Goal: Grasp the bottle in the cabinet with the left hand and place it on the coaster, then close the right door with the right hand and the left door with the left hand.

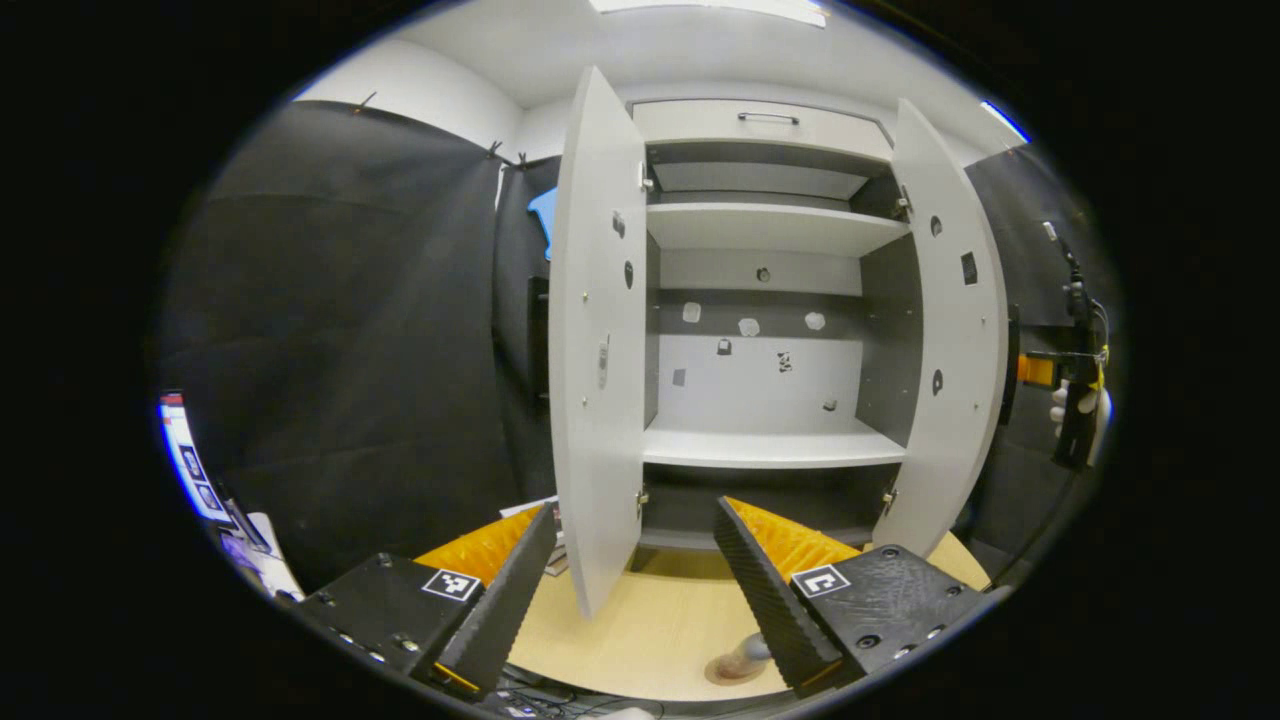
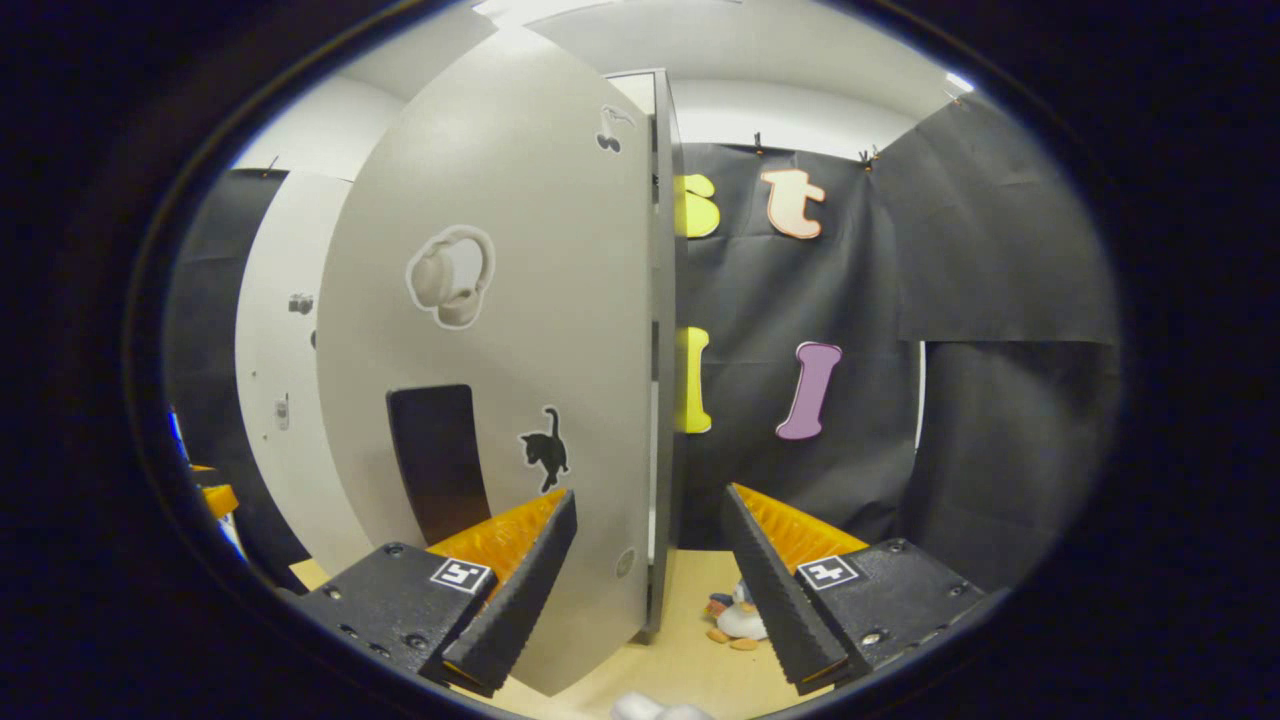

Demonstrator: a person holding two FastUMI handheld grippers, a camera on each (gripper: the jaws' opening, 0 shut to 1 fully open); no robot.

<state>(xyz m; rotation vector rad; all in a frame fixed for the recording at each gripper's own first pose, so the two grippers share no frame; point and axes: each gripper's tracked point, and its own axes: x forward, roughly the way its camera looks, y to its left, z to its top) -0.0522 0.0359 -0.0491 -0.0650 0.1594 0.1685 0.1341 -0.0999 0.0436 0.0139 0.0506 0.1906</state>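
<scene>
The white cabinet stands with both doors swung wide, and its visible shelves are bare. My left gripper is open in front of it, level with the left door. Low on the table a round brown coaster carries a small upright thing that looks like the bottle, half hidden by my finger. My right gripper is open, its fingers on either side of the free edge of the right door. In the left gripper view, that gripper and a gloved hand show beyond the right door.
The light wooden table runs up to the cabinet's foot. A small penguin toy lies on it near the right door. The right door bears a dark handle plate. A screen glows at the far left.
</scene>
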